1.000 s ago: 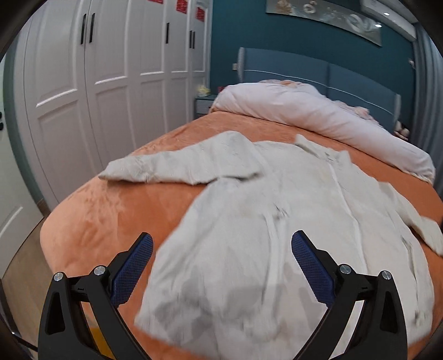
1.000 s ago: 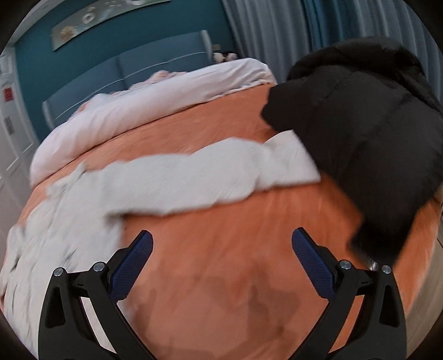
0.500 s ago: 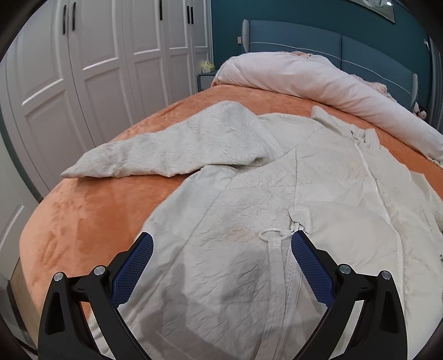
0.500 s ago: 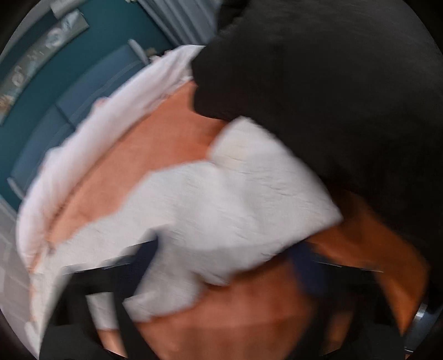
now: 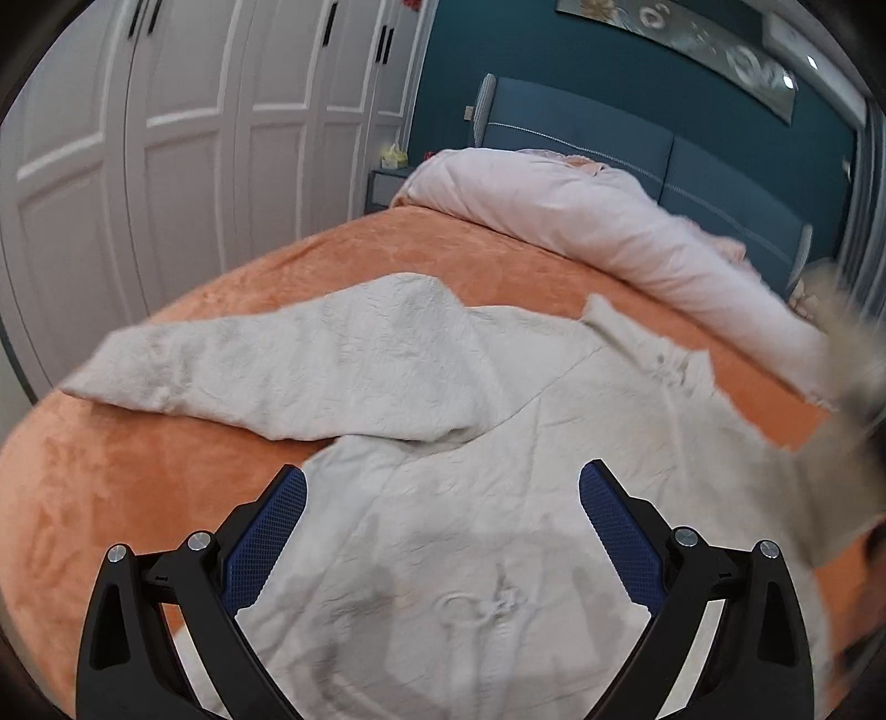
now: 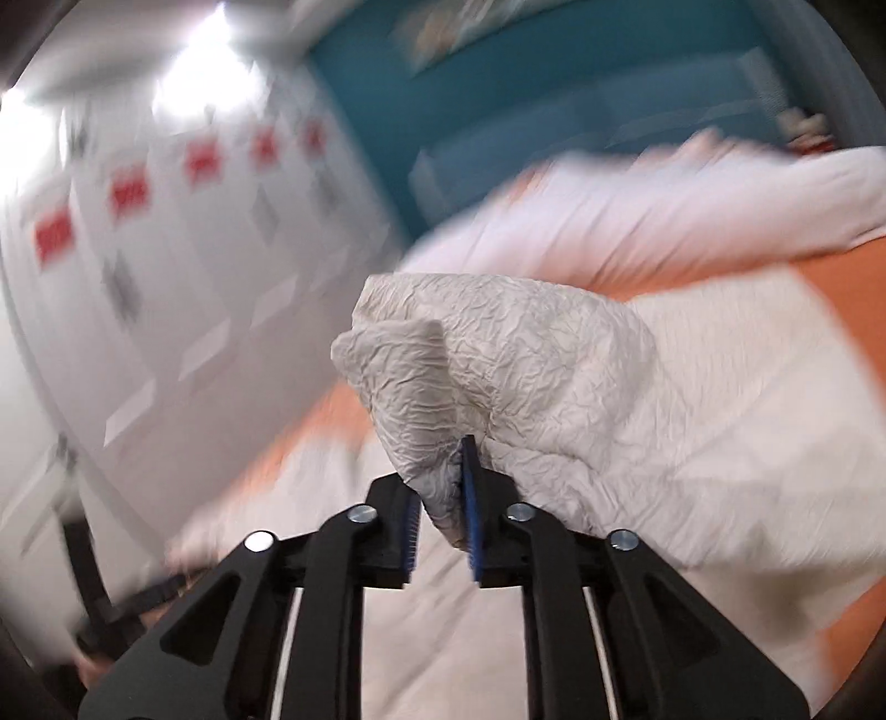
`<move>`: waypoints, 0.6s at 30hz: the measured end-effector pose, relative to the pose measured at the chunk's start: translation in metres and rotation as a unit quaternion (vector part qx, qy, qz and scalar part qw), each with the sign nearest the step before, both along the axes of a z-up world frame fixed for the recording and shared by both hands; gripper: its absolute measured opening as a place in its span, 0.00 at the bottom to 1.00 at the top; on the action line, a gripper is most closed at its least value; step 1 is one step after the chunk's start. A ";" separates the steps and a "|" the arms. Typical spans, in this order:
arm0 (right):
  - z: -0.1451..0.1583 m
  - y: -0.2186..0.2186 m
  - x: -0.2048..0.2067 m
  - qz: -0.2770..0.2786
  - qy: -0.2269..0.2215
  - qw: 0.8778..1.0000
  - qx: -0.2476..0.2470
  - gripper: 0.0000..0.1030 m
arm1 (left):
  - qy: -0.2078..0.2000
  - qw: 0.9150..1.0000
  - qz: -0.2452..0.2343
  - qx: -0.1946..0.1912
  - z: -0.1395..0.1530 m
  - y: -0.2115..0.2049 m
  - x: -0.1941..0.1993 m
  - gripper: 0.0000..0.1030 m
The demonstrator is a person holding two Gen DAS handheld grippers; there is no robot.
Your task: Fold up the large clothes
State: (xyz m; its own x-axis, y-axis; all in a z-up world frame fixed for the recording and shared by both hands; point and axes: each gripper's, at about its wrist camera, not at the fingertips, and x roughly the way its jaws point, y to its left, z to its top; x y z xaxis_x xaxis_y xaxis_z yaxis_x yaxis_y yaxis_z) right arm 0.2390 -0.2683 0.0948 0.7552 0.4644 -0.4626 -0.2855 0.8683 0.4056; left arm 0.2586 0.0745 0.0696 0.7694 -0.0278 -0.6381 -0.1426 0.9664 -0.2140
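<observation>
No readable text, brand, number or label in either view. Closest candidates: red square stickers (image 6: 128, 191) in a row along the top of the white wardrobe doors (image 6: 166, 288), right wrist view, too motion-blurred to make out any characters. Left wrist view catches just a sliver of one red sticker (image 5: 411, 3) at the wardrobe's top edge, cut off. Wall art (image 5: 681, 50) above the headboard shows a pattern only, no lettering.

Home bedroom: bed (image 5: 166, 471) (orange blanket), white wardrobe (image 5: 183, 166), padded headboard (image 5: 609, 133).
</observation>
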 end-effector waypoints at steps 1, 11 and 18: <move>-0.019 0.025 0.004 0.017 0.028 0.999 -0.028 0.23 | 0.002 1.000 -0.004 -0.018 0.000 0.001 0.004 0.93; -0.025 -0.054 -0.070 -0.128 0.021 0.991 -0.033 0.55 | 0.056 0.990 -0.089 -0.097 -0.019 -0.052 0.075 0.93; -0.054 -0.139 -0.074 -0.243 0.086 0.966 0.022 0.47 | 0.171 0.971 -0.118 -0.118 -0.078 -0.099 0.107 0.46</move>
State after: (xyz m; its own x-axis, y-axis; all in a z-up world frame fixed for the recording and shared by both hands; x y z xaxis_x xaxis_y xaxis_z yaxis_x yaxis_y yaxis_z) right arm 0.1652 -0.4078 0.0412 0.8027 0.0965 -0.5885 0.2267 0.8634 0.4507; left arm 0.3652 -0.0244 -0.0083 0.4681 -0.3537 -0.8098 -0.0242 0.9109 -0.4119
